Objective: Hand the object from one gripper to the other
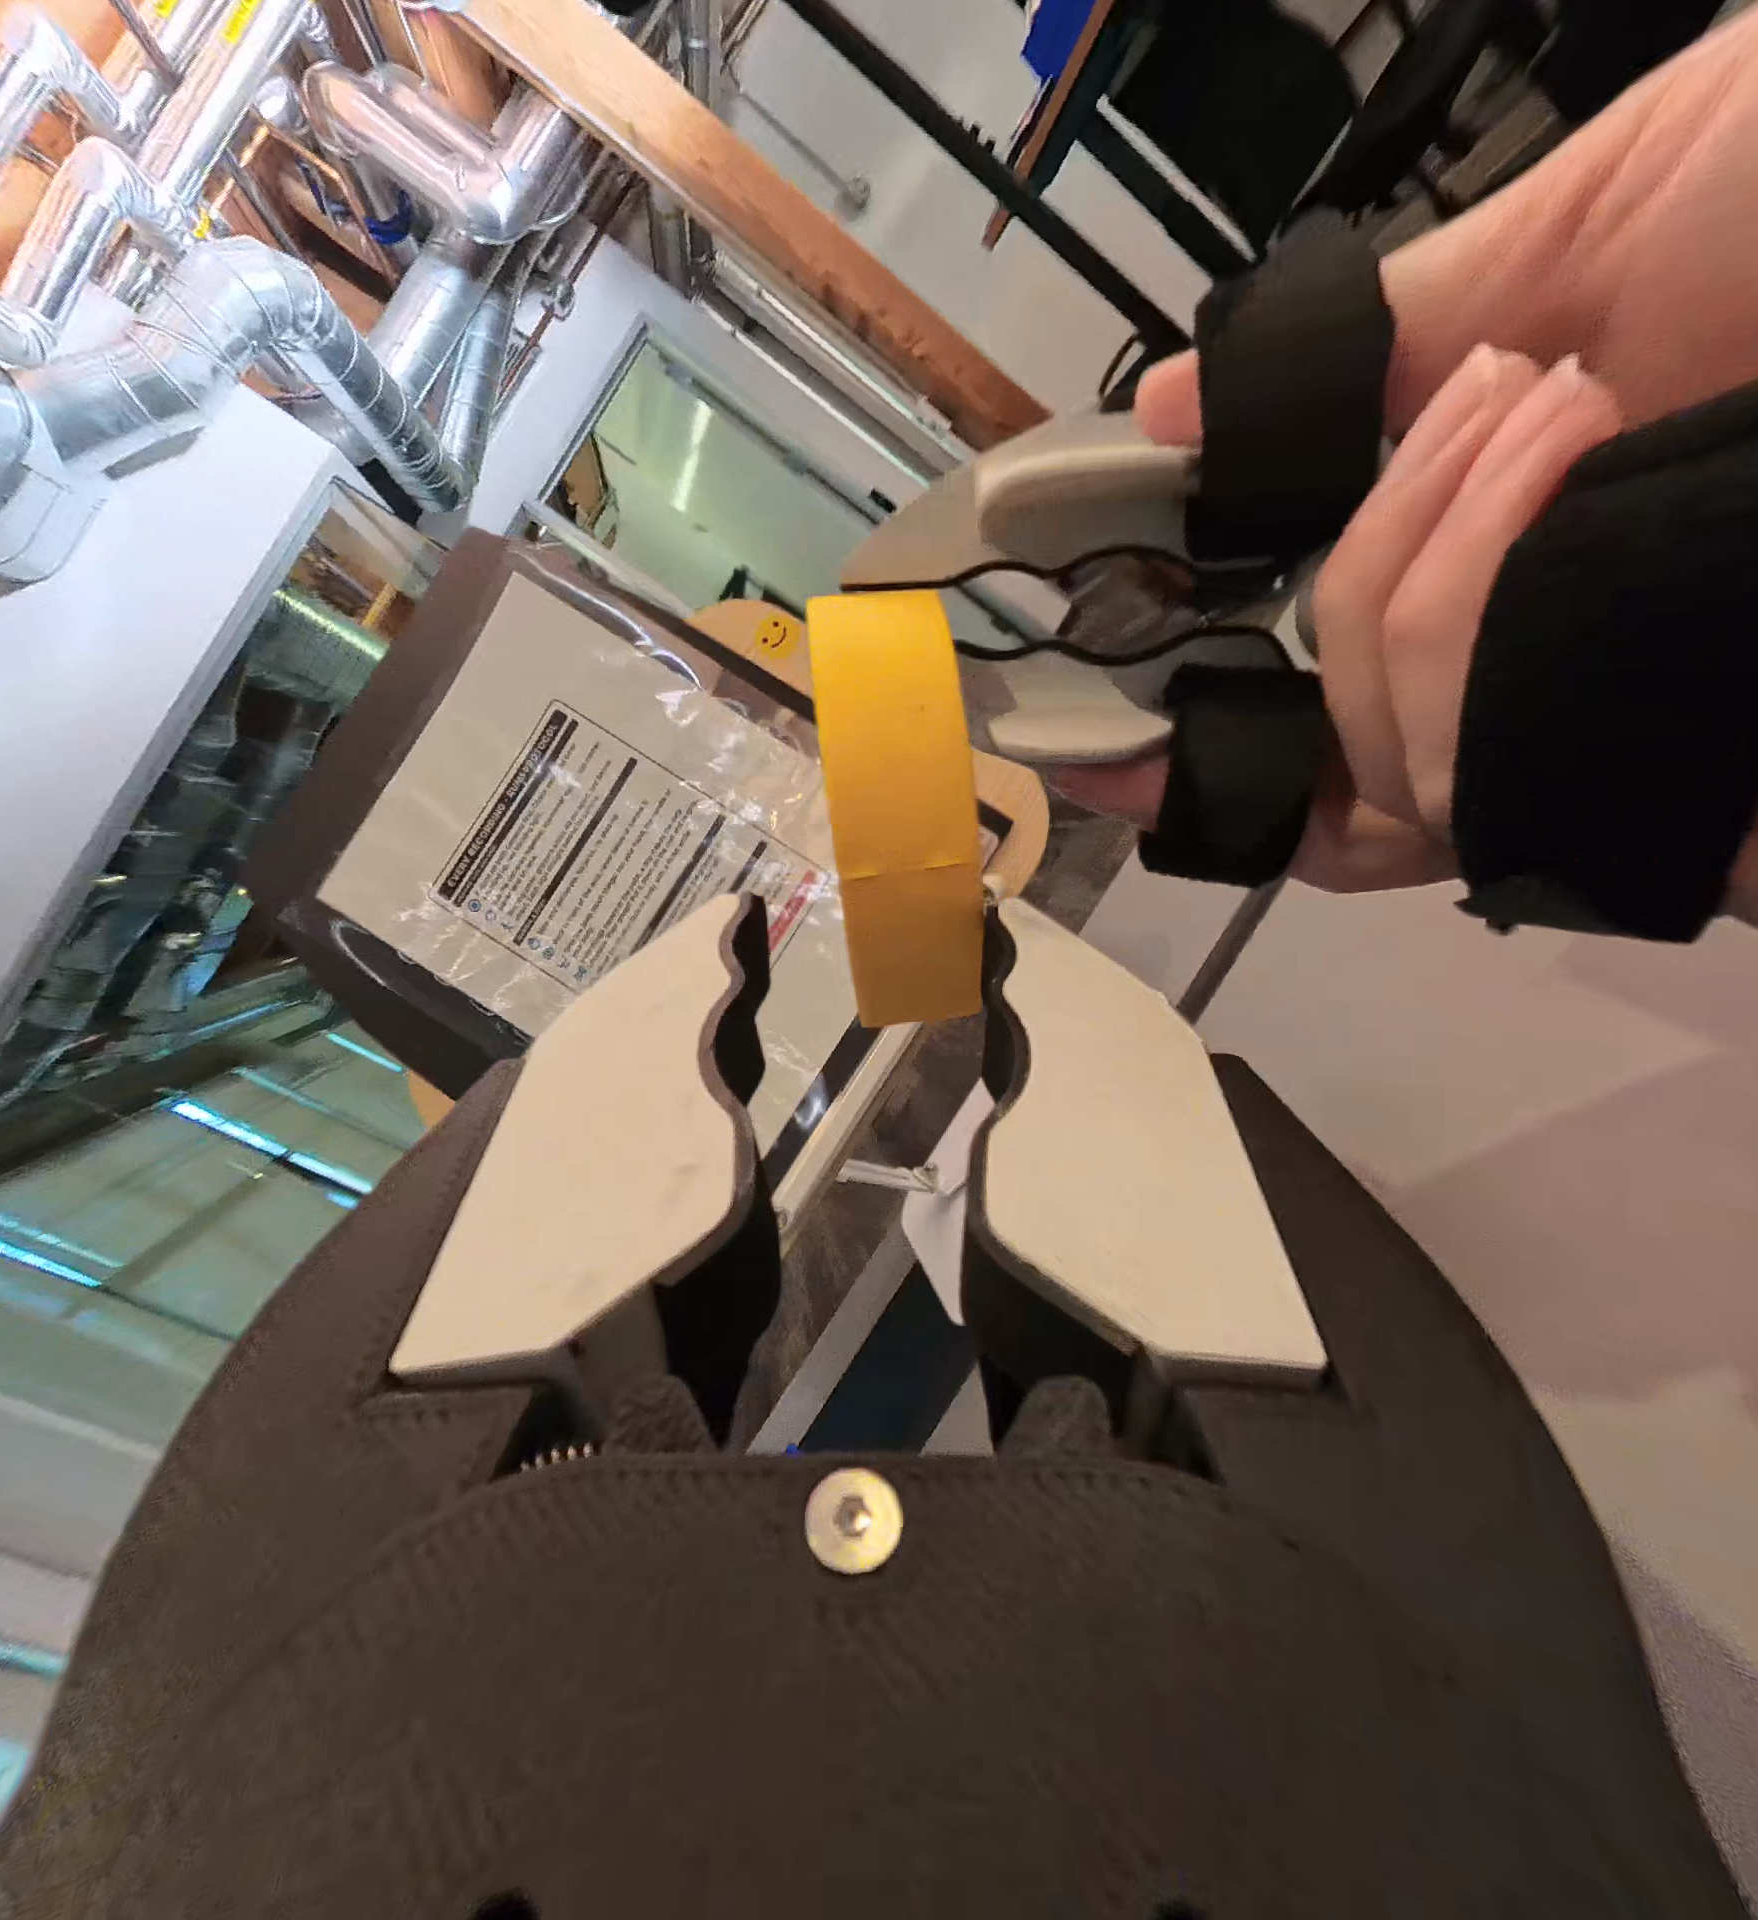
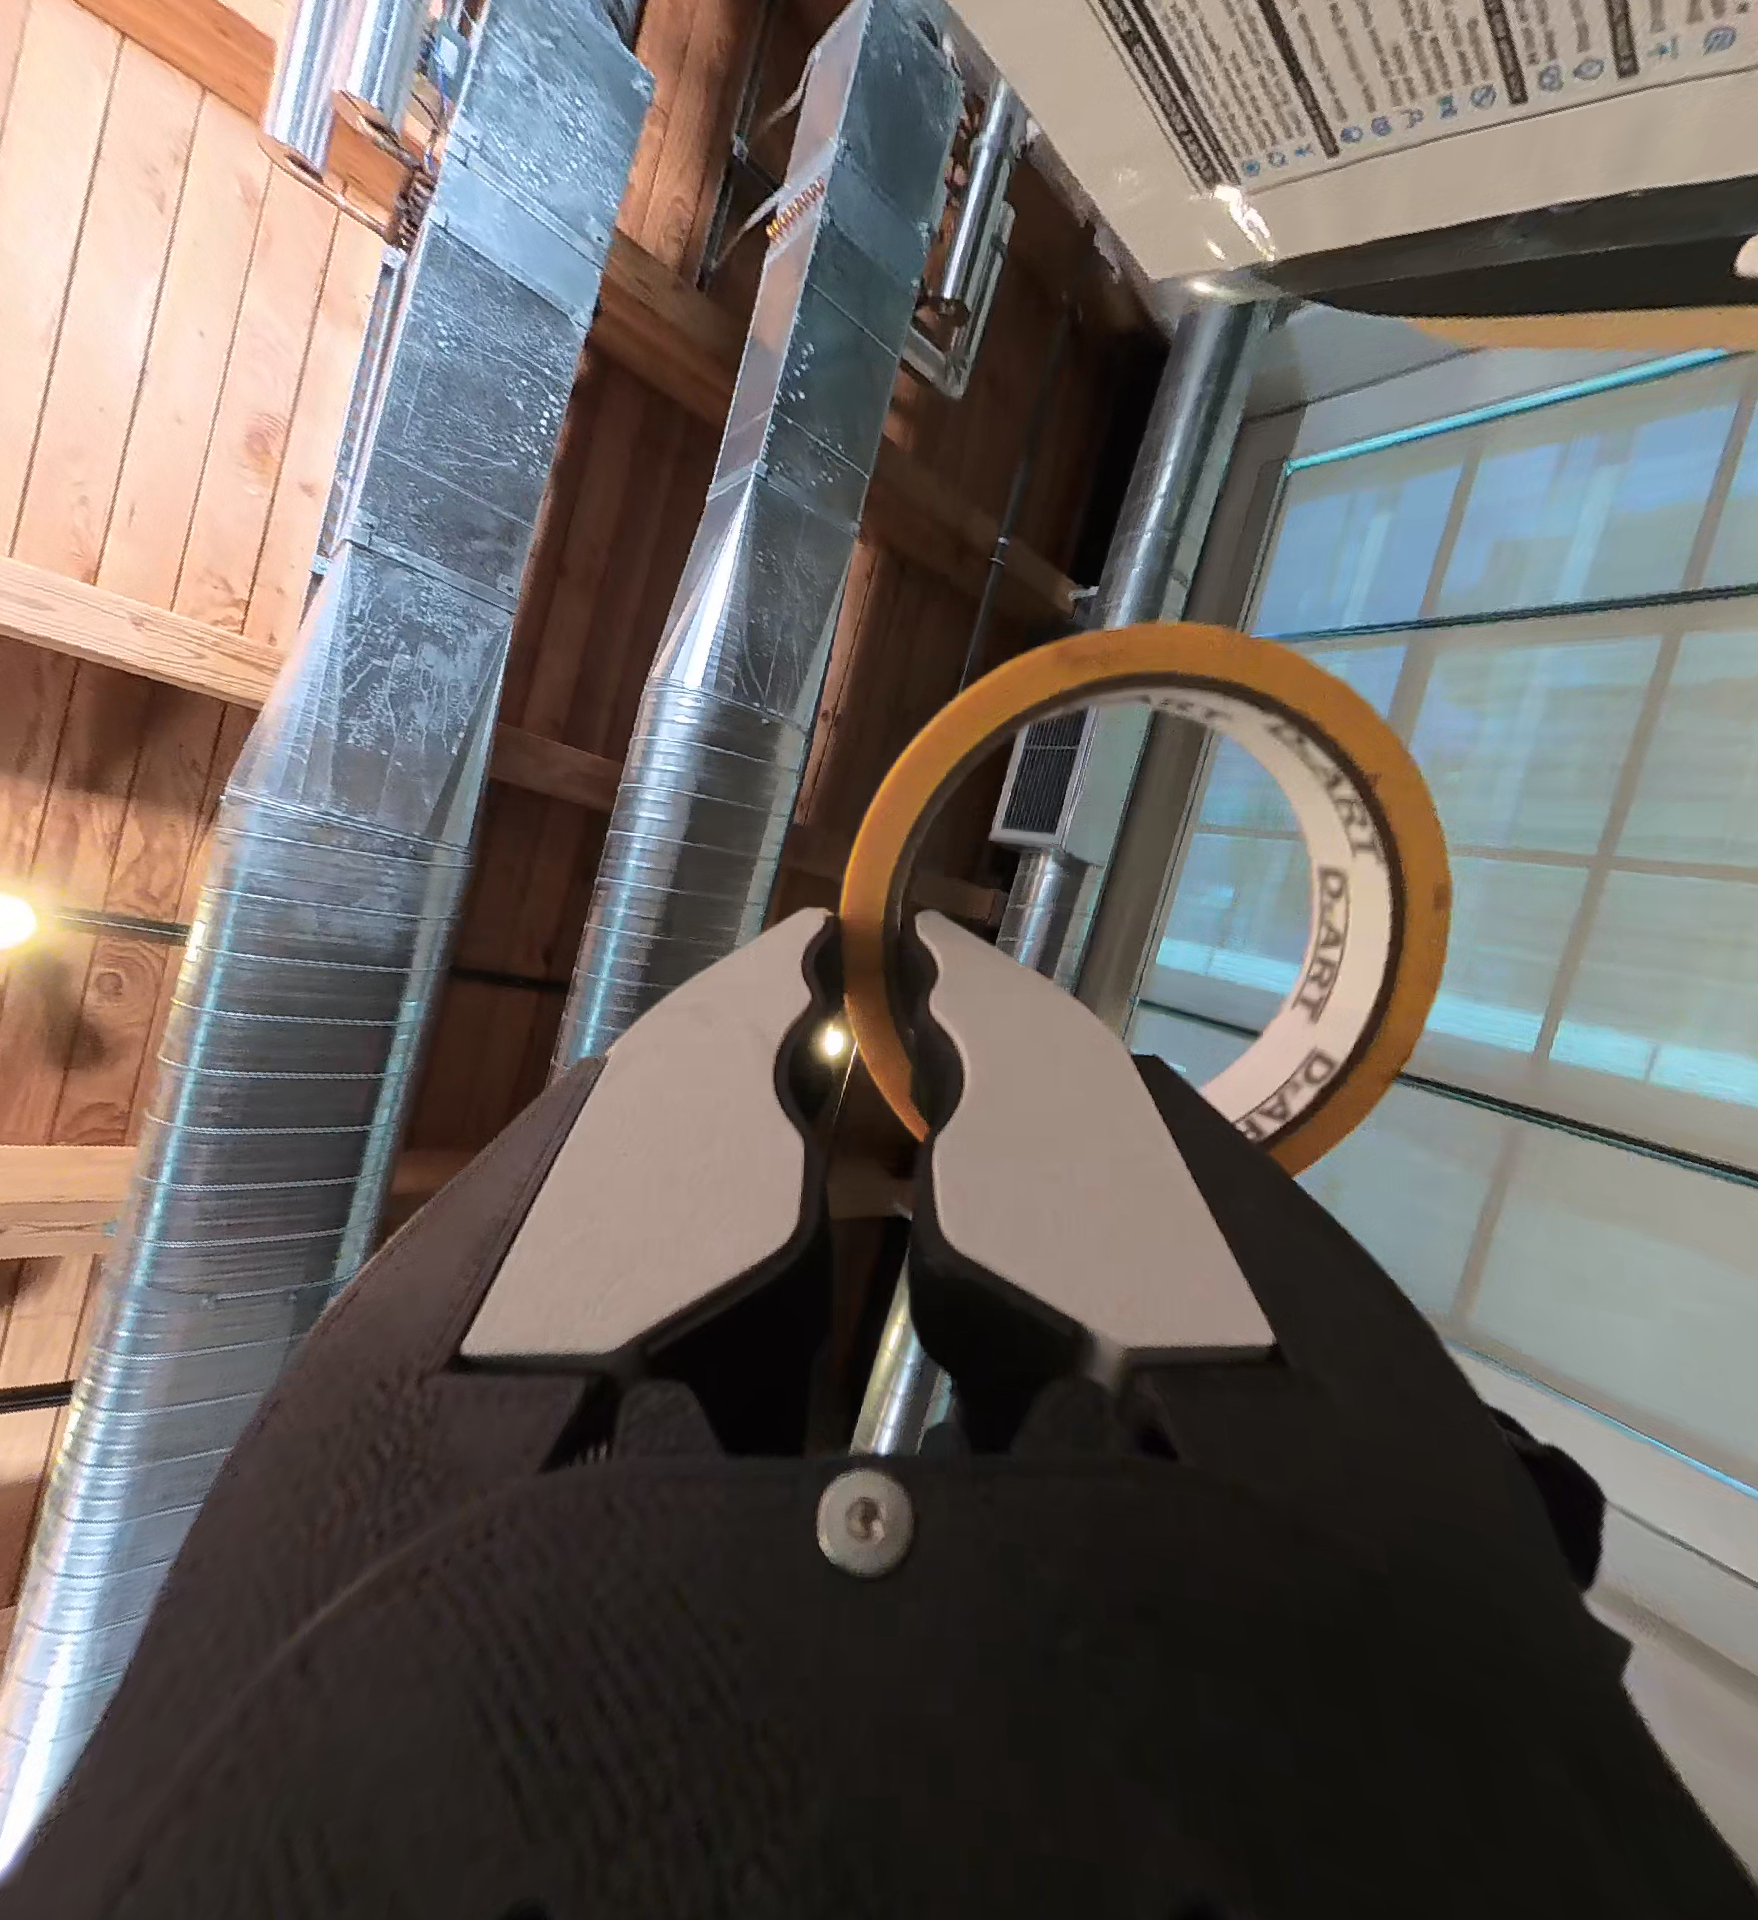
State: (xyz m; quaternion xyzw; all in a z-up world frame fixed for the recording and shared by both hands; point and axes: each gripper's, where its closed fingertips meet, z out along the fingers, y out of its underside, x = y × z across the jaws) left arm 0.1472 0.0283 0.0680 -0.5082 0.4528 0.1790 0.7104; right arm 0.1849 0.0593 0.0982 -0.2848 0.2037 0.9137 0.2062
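A yellow tape roll (image 1: 896, 790) hangs in the air between the two grippers. My right gripper (image 1: 906, 618), held by a hand (image 1: 1602, 343) with black straps, comes in from the upper right and is shut on the roll's top rim. My left gripper (image 1: 870, 909) is open, its jaws on either side of the roll's lower part; the right finger (image 1: 1093, 1122) touches or nearly touches it, while the left finger (image 1: 626, 1101) stands apart. In the right wrist view my right gripper (image 2: 875, 925) pinches the wall of the tape roll (image 2: 1415, 810), one finger inside the ring.
A dark board with a printed sheet under clear plastic (image 1: 584, 790) stands behind the roll, with a wooden disc (image 1: 750, 634) beside it. Silver ducts (image 2: 355, 831) and wooden ceiling boards lie beyond. Windows (image 2: 1581, 831) are to the right. Spacing between my two grippers at the tips: around 6 cm.
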